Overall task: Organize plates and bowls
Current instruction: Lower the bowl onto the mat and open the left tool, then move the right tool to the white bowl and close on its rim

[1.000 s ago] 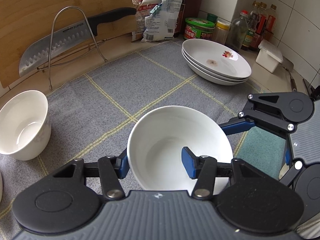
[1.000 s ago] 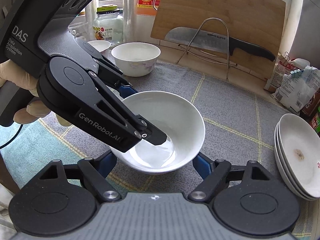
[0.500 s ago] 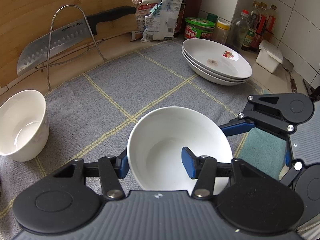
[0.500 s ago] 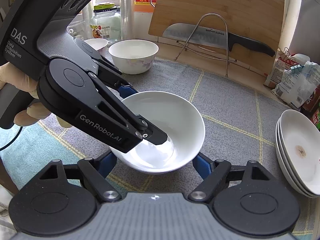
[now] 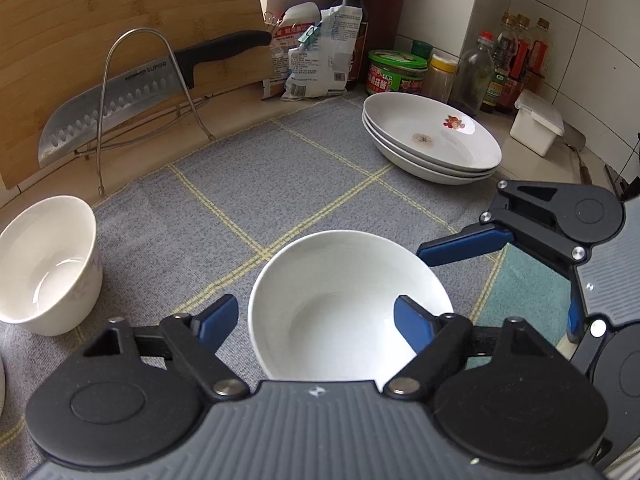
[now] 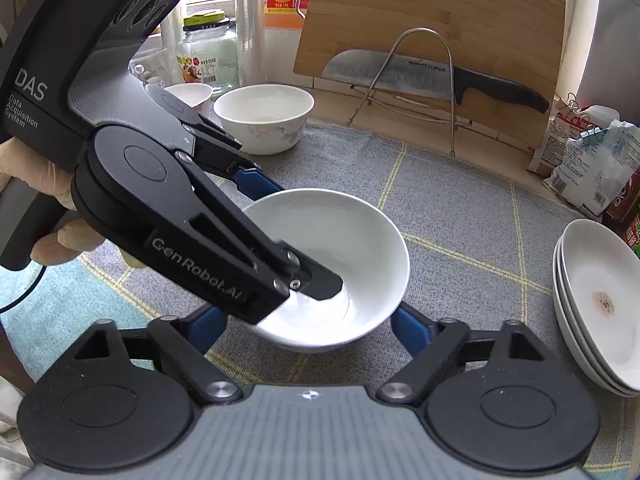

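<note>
A plain white bowl sits on the grey checked mat, also seen in the right wrist view. My left gripper is open; its left finger stands just outside the bowl's rim and its right finger is inside the bowl. My right gripper is open around the bowl's near side, its fingers apart from the wall. A second white bowl with a flower print stands at the mat's left. A stack of white plates sits at the right.
A cleaver rests in a wire stand against a bamboo board. Packets, jars and bottles line the back wall. A small white bowl and a glass jar stand behind the flowered bowl. A teal cloth lies under the right gripper.
My left gripper's fingers have spread apart and no longer pinch the bowl's rim. The view has shifted slightly toward the flowered bowl.
</note>
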Tool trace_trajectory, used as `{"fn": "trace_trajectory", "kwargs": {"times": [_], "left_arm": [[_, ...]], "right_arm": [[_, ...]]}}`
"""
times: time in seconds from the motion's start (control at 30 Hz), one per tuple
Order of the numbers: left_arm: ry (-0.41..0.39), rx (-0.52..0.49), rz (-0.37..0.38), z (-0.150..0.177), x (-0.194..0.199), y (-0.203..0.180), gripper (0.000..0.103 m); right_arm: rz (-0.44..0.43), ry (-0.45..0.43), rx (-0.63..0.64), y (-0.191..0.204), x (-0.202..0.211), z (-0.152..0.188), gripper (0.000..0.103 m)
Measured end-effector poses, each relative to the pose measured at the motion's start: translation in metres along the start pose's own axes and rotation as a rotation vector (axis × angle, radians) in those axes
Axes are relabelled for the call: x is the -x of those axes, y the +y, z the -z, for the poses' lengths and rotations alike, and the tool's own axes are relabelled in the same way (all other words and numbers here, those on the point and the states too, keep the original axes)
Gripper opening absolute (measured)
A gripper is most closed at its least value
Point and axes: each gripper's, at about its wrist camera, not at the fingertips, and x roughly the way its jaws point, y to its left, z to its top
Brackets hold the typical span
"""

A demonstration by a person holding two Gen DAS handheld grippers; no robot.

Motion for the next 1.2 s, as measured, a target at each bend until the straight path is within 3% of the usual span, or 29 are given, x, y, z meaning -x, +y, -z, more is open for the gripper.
{"fn": "trace_trajectory", "kwargs": {"times": [0.23,0.4,0.8,1.2], "left_arm": [[-0.043,0.001,-0.052,0.001,0.013,0.003,0.094],[-0.081,0.031,-0.104,0.008,0.03,0.008,0.095],[-0.121,0.142,-0.309,0.033,0.055,0.031,0.096],[-0.125,0.212,-0.448,0.041,0.058,0.056,0.096]], "right_arm": [[0.003,-0.012,-0.001,-0.002,0.003,-0.004,0.103],[0.007,-0.012,0.008,0.001,0.006,-0.005,0.103],[0.027,-0.032,-0.019,0.001,0.013,-0.011,0.103],[0.011,-0.048,0.002,0.008,0.0,-0.052,0.103]]}}
